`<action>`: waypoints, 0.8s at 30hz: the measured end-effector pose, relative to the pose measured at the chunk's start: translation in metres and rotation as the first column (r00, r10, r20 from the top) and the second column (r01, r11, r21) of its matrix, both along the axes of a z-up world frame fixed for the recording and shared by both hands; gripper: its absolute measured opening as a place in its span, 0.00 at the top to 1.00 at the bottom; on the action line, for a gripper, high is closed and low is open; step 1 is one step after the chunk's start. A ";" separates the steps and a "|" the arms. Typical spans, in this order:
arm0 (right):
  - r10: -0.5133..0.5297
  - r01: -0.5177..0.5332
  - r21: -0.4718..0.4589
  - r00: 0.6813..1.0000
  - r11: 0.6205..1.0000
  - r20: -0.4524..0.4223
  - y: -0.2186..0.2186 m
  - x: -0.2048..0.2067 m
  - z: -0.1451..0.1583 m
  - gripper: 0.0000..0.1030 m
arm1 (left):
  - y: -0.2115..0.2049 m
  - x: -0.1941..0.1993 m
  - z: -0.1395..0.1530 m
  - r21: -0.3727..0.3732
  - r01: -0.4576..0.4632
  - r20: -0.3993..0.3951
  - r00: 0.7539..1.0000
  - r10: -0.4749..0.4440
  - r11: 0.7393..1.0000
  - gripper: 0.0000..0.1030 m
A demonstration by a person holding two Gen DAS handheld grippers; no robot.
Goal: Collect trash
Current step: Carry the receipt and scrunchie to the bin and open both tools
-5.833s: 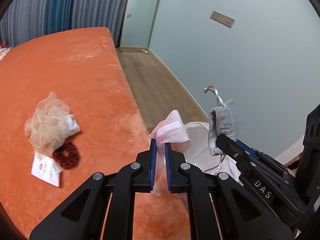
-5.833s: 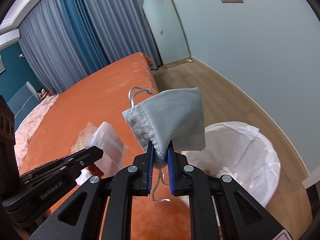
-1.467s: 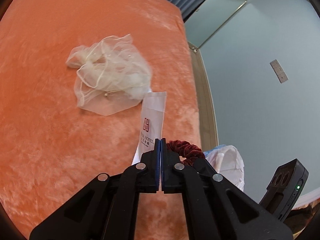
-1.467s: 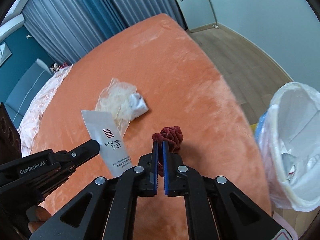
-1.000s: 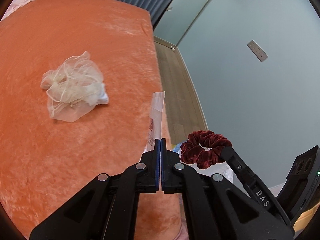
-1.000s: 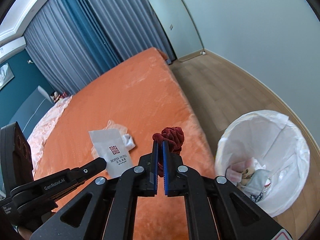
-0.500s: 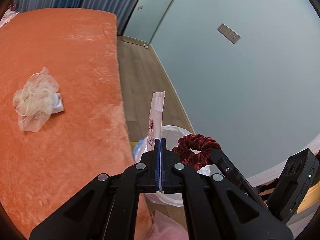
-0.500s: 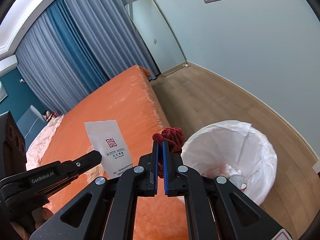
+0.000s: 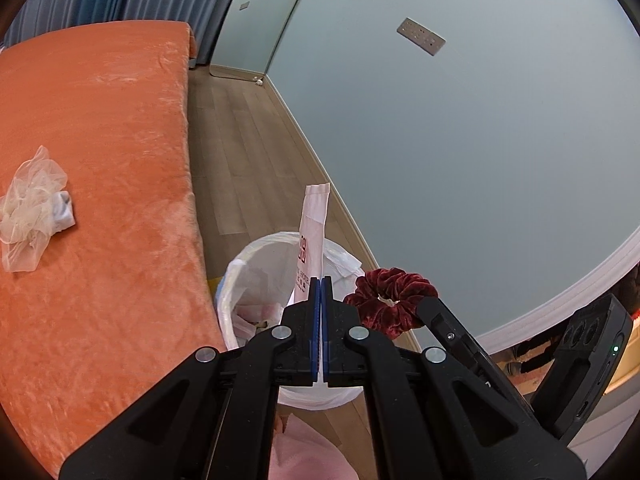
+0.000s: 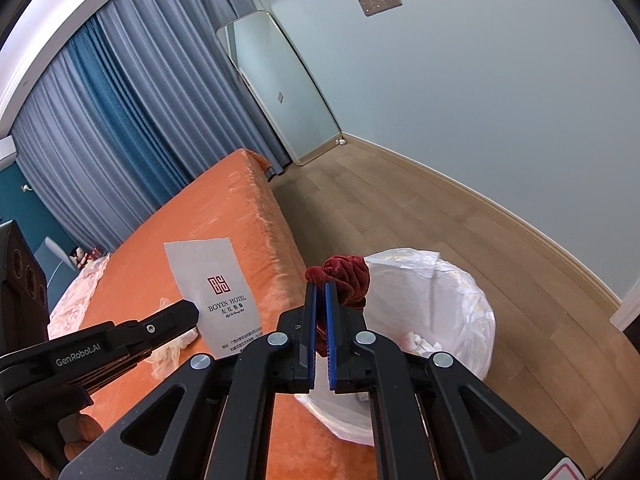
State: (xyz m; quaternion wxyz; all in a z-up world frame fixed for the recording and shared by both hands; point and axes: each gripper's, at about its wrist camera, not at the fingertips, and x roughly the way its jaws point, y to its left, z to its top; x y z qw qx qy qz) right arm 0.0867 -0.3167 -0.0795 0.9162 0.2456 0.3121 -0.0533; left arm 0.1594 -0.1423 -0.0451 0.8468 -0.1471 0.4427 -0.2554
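Orange plush fabric covers the bed [image 9: 100, 184], which fills the left of the left wrist view and runs back toward grey and blue curtains [image 10: 120, 112]. Beside the bed's near edge, on the wooden floor [image 10: 400, 208], stands a bin lined with a white plastic bag [image 10: 460, 312]; pale crumpled items lie at its bottom. The left gripper [image 9: 320, 284] has its blue-padded jaws pressed together on the lower edge of a white hotel sachet [image 9: 312, 232], which stands upright from the pads and appears directly over the bin's open mouth in the left wrist view. In the right wrist view the same sachet [image 10: 216, 284] shows its face, with a red square emblem and the print "BOYIN HOTEL". The right gripper [image 10: 320, 286] is pinching a dark red velvet scrunchie [image 10: 344, 276], its jaws nearly together with the fabric bunched between and above the pads; in that view the scrunchie sits at the bin's near rim, between bed edge and bag. From the left wrist view the scrunchie [image 9: 392, 296] hangs just beside the bin's right rim. One item remains on the bed: a crumpled sheer cream mesh pouch [image 9: 30, 208] with a small white piece tucked at its side, well apart from both grippers. A tall mirror [image 10: 280, 88] leans in the far corner against the pale blue wall [image 9: 460, 140], which carries a switch plate [image 10: 379, 0].
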 end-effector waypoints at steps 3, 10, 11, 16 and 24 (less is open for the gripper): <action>-0.009 0.009 0.000 1.000 1.000 -0.005 -0.003 -0.004 -0.001 0.96 | -0.010 -0.001 -0.004 0.004 0.021 -0.006 1.000 -0.021 1.000 1.00; -0.031 0.031 0.005 0.999 1.000 -0.010 -0.012 -0.010 -0.004 0.96 | -0.023 -0.004 -0.009 0.009 0.056 -0.017 0.998 -0.056 0.998 1.00; -0.032 0.032 0.003 0.999 0.999 -0.010 -0.010 -0.011 -0.004 0.96 | -0.024 -0.004 -0.009 0.010 0.059 -0.016 0.998 -0.059 0.998 1.00; -0.029 0.029 -0.002 1.000 1.000 -0.010 -0.010 -0.011 -0.002 0.96 | -0.030 -0.004 -0.009 0.002 0.071 -0.015 0.997 -0.071 0.997 1.00; -0.037 0.037 -0.010 0.999 0.999 -0.004 -0.011 -0.009 0.005 0.87 | -0.023 -0.004 -0.006 0.007 0.030 0.001 1.000 -0.030 1.000 0.62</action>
